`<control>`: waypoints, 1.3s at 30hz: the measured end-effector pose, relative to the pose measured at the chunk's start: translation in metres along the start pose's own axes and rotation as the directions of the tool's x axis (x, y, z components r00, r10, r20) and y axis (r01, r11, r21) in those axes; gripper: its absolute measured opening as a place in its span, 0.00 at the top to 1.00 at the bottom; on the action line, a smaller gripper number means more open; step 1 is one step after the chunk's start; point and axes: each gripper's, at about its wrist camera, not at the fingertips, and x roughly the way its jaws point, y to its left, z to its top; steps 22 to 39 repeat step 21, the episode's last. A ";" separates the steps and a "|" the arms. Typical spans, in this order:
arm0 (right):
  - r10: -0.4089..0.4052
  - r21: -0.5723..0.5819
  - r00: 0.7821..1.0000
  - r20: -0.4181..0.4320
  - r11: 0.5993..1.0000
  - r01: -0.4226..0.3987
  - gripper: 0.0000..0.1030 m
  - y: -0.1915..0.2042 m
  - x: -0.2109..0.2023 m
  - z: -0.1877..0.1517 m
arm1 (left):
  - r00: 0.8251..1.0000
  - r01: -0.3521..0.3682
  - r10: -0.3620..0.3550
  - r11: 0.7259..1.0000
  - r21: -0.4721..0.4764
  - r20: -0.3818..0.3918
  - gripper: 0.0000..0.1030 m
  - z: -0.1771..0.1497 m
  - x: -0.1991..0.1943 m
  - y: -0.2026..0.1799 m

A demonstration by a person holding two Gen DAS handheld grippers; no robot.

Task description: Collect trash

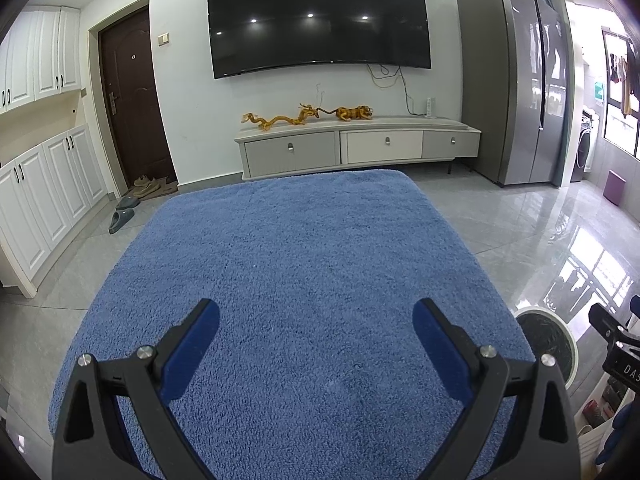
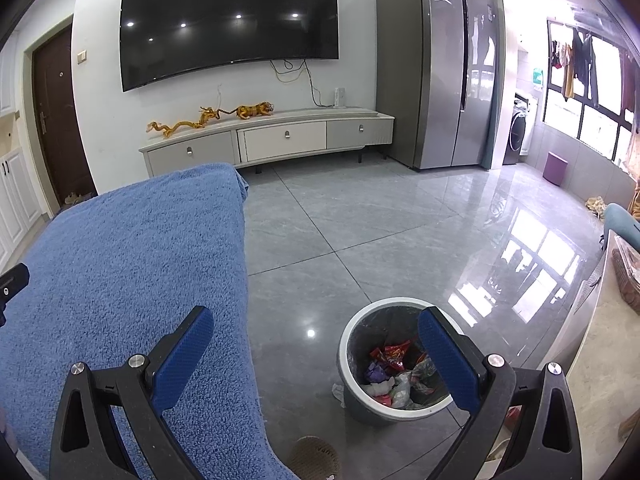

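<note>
Left gripper [image 1: 316,328] and right gripper [image 2: 316,334] both wide, empty, above fuzzy blue towel [image 1: 296,248]; round bin [image 2: 348,360] holds crinkled wrappers [image 2: 390,356].

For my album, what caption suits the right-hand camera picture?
Open right gripper above a trash bin filled with wrappers.

A home living room: a large black wall-mounted television [image 1: 319,22] above a low white drawer cabinet [image 1: 360,145], and a tall grey double-door refrigerator [image 2: 438,66].
</note>
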 end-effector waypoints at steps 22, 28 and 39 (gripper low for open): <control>-0.013 -0.006 0.999 0.039 1.000 0.014 0.00 0.000 -0.009 0.002 | 1.000 0.016 -0.016 1.000 -0.027 0.003 0.05 0.005 -0.004 0.009; -0.013 -0.006 0.999 0.039 1.000 0.014 0.00 0.000 -0.009 0.002 | 1.000 0.016 -0.016 1.000 -0.027 0.003 0.05 0.005 -0.004 0.009; -0.013 -0.006 0.999 0.039 1.000 0.014 0.00 0.000 -0.009 0.002 | 1.000 0.016 -0.016 1.000 -0.027 0.003 0.05 0.005 -0.004 0.009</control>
